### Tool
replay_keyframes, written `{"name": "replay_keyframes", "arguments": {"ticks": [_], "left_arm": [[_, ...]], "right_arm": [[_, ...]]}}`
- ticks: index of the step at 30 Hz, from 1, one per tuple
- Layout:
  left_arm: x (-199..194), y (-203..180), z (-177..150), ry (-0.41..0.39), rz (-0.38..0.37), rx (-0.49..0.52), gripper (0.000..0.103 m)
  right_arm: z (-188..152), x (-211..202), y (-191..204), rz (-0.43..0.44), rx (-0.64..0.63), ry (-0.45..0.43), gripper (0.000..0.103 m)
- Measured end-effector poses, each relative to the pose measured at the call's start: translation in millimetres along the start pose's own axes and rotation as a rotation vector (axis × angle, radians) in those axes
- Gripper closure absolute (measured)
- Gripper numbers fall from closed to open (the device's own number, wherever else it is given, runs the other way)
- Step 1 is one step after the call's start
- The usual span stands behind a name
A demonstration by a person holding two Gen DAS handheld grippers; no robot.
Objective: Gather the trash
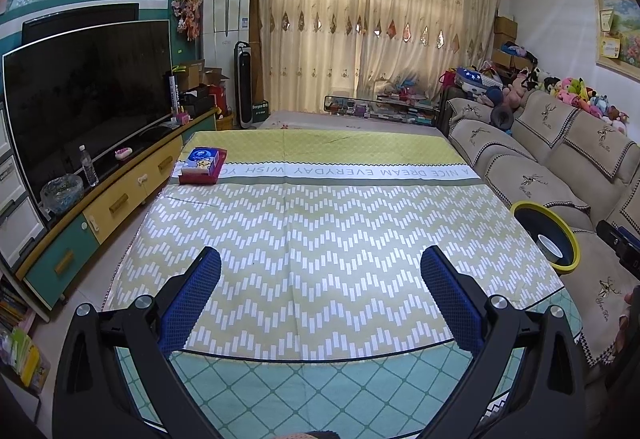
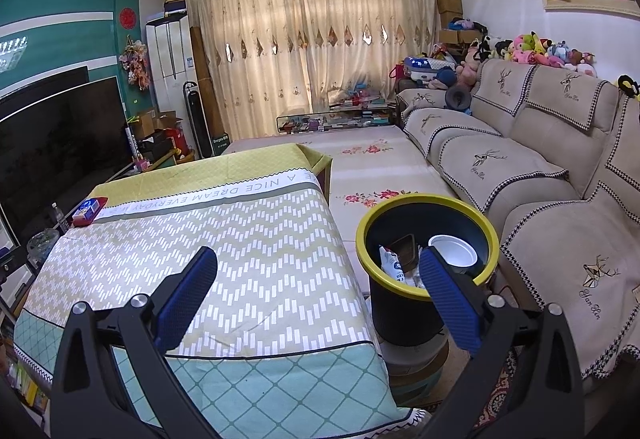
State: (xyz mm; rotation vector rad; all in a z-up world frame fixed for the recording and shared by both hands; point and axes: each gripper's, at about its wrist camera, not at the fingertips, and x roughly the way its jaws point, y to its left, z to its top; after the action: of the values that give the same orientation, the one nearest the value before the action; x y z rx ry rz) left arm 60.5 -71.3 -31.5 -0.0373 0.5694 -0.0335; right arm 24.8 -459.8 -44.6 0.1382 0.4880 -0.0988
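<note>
I see the table (image 1: 320,223) top open across its near and middle area; only a tissue box (image 1: 202,164) occupies the far left corner. On the right, the bin (image 2: 426,239) stands in the narrow gap between table edge and sofa (image 2: 560,207).

Black hand-held gripper (image 1: 320,267), blue pads (image 1: 192,303)

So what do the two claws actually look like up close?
The left claw and right claw look alike: black angular plastic frames with silver round bolts, each carrying two long fingers faced with blue textured pads. No cables, markings or sleeves show.
</note>
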Motion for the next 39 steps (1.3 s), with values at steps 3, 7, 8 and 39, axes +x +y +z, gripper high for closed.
{"name": "replay_keyframes", "arguments": {"ticks": [3,7,8,39], "left_arm": [[0,0,0,0.001,0.0,0.001,0.005],[1,0,-1,0.003,0.001,0.001,0.005],[1,0,-1,0.003,0.001,0.001,0.005],[14,6,1,0.02,-0.006,-0.024,0.005]], "right_arm": [[-1,1,1,0.0,0.0,0.004,0.007],[-2,2,1,0.001,-0.001,0.008,0.007],[-3,2,1,0.002,-0.001,0.009,0.007],[-4,9,1,0.001,-0.005,0.029,0.007]]}}
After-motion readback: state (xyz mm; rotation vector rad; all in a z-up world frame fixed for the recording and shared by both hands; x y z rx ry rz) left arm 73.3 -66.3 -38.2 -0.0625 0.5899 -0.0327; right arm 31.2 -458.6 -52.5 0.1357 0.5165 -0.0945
